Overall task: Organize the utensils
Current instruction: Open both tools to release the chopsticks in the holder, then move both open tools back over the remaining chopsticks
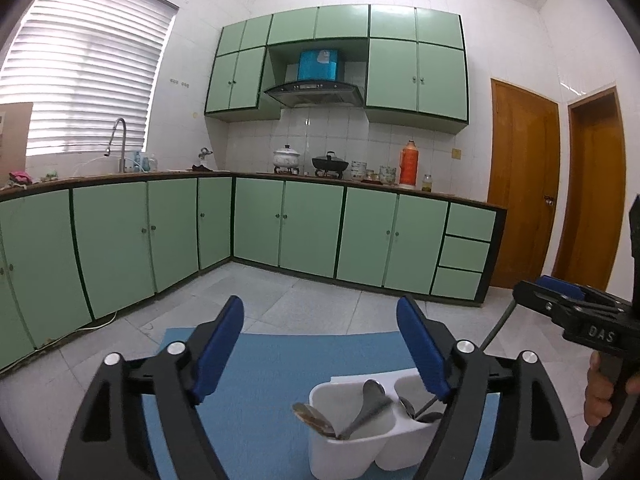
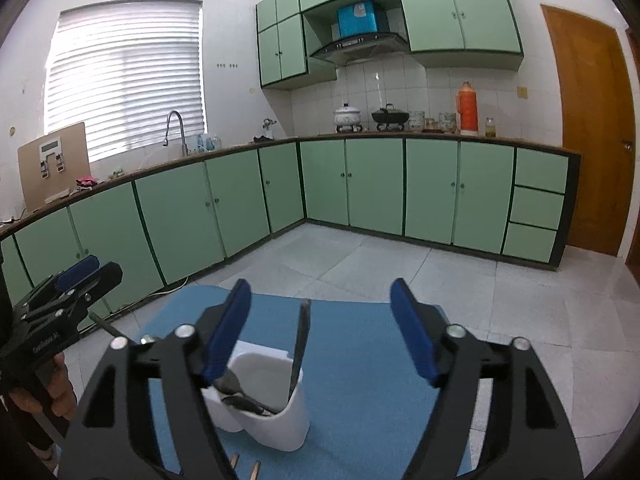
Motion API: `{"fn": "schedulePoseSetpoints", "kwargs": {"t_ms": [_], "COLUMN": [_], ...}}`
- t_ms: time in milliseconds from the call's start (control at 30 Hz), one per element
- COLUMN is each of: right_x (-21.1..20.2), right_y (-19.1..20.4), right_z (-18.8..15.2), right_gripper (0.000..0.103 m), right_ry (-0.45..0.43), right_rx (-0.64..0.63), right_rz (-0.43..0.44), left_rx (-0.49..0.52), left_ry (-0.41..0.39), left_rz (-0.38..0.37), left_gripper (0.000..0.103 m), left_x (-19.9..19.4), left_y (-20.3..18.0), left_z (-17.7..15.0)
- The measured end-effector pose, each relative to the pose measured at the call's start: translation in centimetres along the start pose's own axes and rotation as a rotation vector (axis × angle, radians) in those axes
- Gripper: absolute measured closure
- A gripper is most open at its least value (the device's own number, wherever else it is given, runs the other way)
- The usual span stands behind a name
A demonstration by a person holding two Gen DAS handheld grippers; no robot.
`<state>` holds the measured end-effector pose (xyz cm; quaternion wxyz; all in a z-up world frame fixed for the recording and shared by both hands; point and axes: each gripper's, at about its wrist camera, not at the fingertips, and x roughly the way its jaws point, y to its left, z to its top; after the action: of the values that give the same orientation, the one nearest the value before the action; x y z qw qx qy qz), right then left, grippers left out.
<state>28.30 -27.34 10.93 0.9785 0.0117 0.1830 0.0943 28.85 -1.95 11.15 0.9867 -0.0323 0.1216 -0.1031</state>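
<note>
A white two-compartment utensil holder [image 1: 352,446] stands on a blue mat [image 1: 272,364]. Its near compartment holds spoons [image 1: 370,402]; the far one holds more spoons and a long dark-handled utensil [image 1: 490,334] leaning out. My left gripper [image 1: 320,344] is open and empty above the holder. In the right wrist view the holder [image 2: 280,420] sits between the fingers of my right gripper [image 2: 320,328], which is open and empty. The dark utensil [image 2: 301,344] stands upright in it, touching neither finger. Each gripper shows at the edge of the other's view.
Green kitchen cabinets [image 1: 312,228] run along the far walls with a counter carrying pots and an orange thermos [image 1: 409,162]. Wooden doors [image 1: 520,184] are at the right. Grey tiled floor [image 2: 500,292] surrounds the mat. Wooden stick ends [image 2: 244,468] lie on the mat's near edge.
</note>
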Motion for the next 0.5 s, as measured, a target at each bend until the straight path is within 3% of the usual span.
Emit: {"fn": "schedulePoseSetpoints", "kwargs": {"t_ms": [167, 367, 500], "right_x": [-2.8, -5.9, -7.8], "right_y": [0.7, 1.0, 0.9], "right_z": [-1.2, -3.4, -5.2], "right_gripper": [0.017, 0.015, 0.015], "right_ry": [-0.031, -0.050, -0.051], "right_rx": [-0.021, -0.006, 0.015], "right_rz": [0.003, 0.019, 0.025], "left_rx": [0.001, 0.010, 0.013], "left_ry": [-0.039, -0.069, -0.048], "left_rz": [0.023, 0.045, 0.060], "left_gripper": [0.014, 0.010, 0.009], "left_x": [-2.9, -6.6, -8.8], "left_y": [0.2, 0.2, 0.4], "left_z": [-0.3, -1.5, -3.2]}}
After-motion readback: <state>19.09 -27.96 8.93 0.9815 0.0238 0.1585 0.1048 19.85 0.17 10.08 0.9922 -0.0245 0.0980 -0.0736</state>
